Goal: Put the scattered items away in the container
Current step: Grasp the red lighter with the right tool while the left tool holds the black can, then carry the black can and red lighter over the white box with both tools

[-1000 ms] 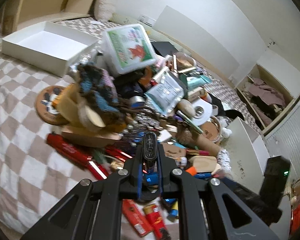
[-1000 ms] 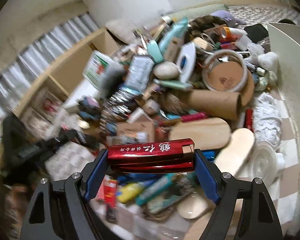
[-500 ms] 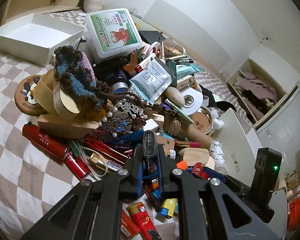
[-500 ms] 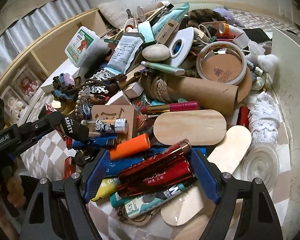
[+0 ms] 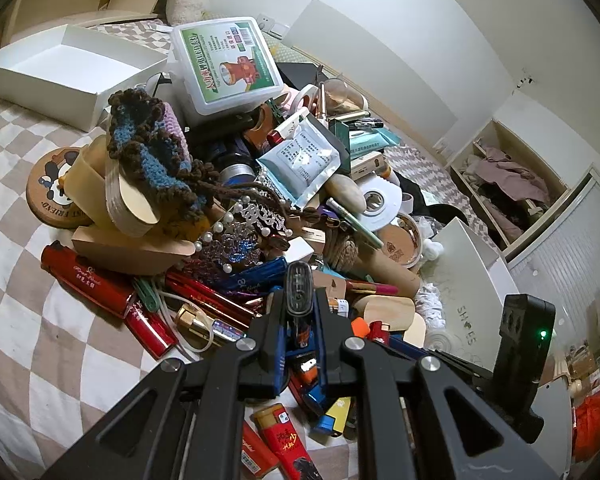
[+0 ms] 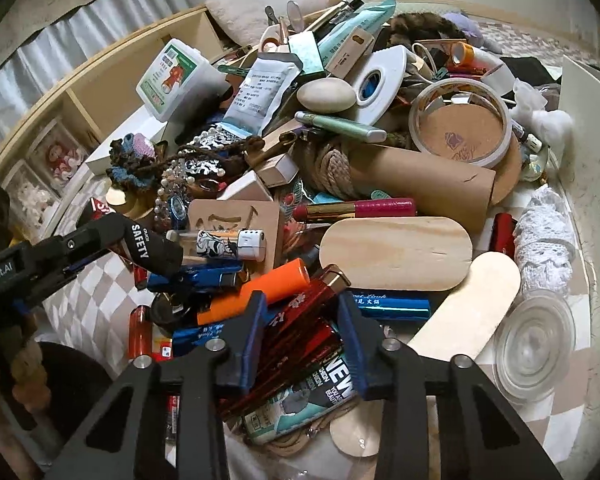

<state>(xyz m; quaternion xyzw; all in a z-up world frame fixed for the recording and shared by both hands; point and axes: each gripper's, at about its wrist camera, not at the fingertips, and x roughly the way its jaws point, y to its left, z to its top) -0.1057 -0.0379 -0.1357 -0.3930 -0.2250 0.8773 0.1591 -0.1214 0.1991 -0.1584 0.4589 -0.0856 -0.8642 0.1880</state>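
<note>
Checkered beige-and-white bedspread (image 5: 28,312) carries the heap we're sorting; the open white cardboard box (image 5: 60,68) sits at its far edge, well apart from both tongs. Our left tongs (image 5: 299,300) are clamped nearly shut on a slim black oval-ended lighter (image 5: 298,288) standing upright between the pads. Our right tongs (image 6: 300,320) are closing around a glossy red metallic lighter (image 6: 300,320), which lies diagonally between the blue pads atop the pile, orange lighter (image 6: 256,292) just beside.
</note>
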